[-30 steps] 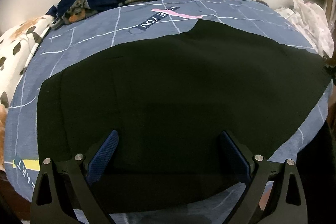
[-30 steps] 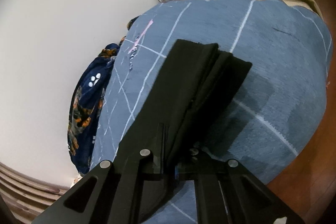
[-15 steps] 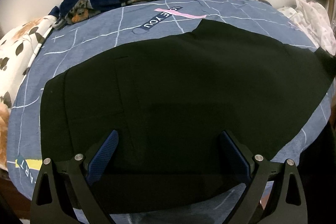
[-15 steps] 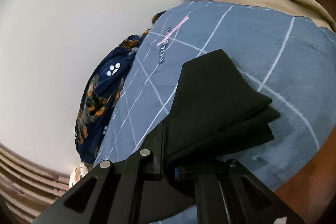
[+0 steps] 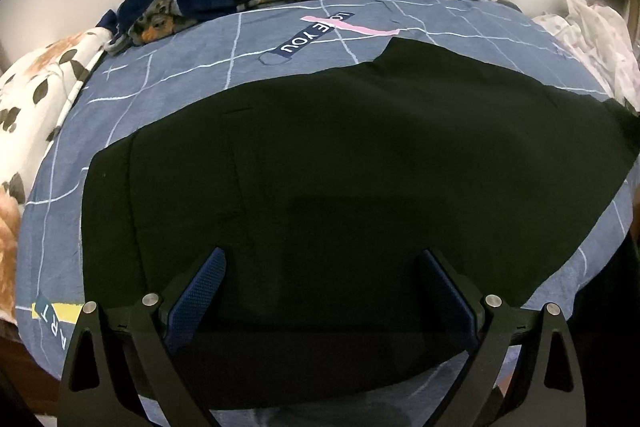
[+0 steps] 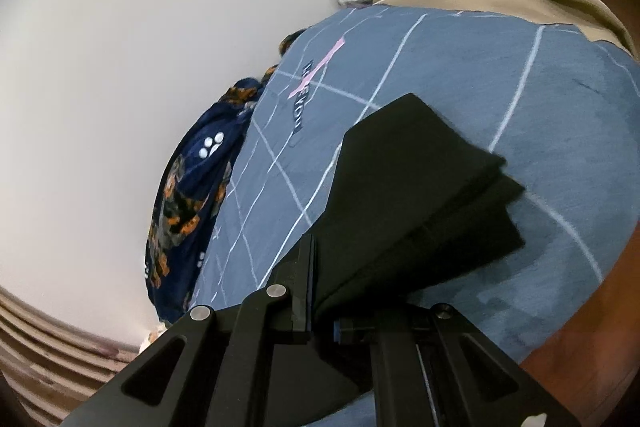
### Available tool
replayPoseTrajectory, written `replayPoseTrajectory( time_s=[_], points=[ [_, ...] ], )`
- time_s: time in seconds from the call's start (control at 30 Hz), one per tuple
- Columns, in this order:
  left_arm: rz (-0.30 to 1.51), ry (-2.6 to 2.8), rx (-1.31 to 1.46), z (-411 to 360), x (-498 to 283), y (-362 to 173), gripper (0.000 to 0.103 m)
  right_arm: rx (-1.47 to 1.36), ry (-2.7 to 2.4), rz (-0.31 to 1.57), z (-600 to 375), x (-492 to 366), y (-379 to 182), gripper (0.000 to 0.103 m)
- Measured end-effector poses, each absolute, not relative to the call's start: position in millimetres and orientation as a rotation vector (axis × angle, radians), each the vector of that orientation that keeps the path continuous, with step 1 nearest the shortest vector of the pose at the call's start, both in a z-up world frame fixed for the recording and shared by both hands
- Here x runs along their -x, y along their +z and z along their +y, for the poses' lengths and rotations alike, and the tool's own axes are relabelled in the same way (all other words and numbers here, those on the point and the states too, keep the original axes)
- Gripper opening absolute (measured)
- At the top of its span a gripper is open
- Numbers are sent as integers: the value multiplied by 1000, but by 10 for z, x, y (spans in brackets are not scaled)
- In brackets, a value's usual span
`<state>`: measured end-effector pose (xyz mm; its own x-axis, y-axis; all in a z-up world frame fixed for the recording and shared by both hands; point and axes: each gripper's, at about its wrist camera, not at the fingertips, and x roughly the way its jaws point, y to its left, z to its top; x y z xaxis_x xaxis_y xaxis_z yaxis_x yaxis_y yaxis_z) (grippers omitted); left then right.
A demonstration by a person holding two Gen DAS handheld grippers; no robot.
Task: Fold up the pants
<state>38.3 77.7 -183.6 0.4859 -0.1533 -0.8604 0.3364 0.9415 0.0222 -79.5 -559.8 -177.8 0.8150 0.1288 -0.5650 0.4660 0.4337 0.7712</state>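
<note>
Since a second ago, the leg end of the pants [image 6: 420, 195] is being swung further over the bed [image 6: 480, 75] by the right claw [image 6: 320, 323], clamped on it for folding; the left claw [image 5: 320, 291] is hovering open, empty, above the spread part.

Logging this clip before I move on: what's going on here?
A person is folding black pants on a bed with a blue grid-pattern sheet, a gripper in each hand. The right gripper is shut on one end of the pants, holding the layered fabric up off the sheet. The left gripper hangs open above the spread part, its fingers gripping nothing.
</note>
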Motion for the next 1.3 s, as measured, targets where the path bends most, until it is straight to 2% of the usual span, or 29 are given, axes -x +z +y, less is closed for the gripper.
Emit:
replayPoseTrajectory(
  time_s=[0.27, 0.6, 1.03, 1.3],
  points=[
    [1023, -298, -199, 782, -392, -1843, 97, -1211, -264, 602, -5731, 917, -1978, 8],
    [1023, -299, -199, 782, -392, -1844, 97, -1091, -218, 622, -5497, 736, -1713, 8],
    [1023, -298, -199, 779, -390, -1843, 97, -1024, -36, 675, -4778, 333, -1492, 8],
    [1022, -298, -200, 785, -389, -1844, 97, -1000, 50, 744, -4286, 137, -1580, 8]
  ],
)
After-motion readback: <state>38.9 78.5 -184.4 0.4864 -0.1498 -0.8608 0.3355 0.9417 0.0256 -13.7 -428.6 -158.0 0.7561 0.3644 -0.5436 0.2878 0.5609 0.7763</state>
